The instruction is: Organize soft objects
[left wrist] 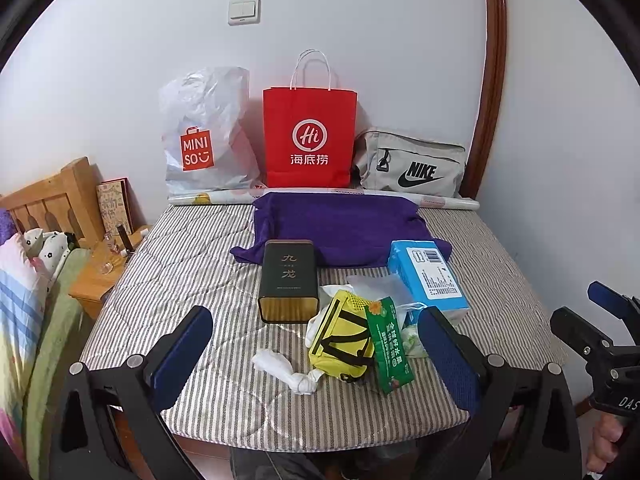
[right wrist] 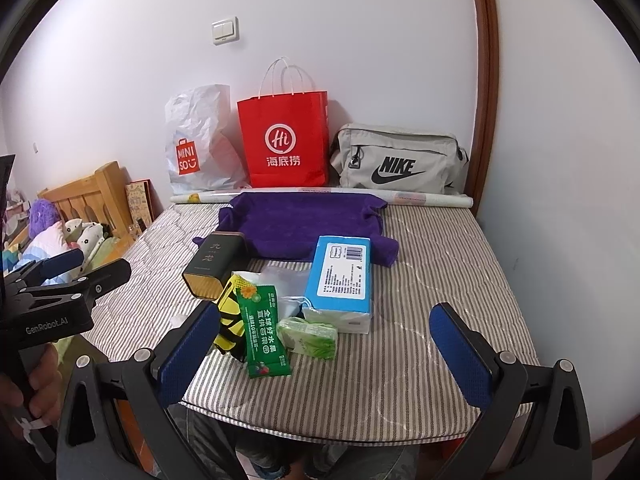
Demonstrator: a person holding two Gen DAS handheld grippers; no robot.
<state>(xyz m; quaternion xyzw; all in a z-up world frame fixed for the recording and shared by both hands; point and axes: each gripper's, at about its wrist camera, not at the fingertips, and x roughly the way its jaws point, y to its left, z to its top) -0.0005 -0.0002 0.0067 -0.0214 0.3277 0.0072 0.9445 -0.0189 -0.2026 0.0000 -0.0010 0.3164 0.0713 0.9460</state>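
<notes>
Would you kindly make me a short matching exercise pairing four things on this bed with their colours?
Things:
1. paper bag
2. towel
3. tissue pack
4. pouch

Colours:
A. purple
B. yellow
C. red
D. light blue

Pairs: 1-C, 2-A, 3-D, 4-B

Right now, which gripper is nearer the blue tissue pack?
Right, probably. The blue tissue pack lies just ahead between the open right gripper fingers; from the left gripper it sits ahead, off to its right.
</notes>
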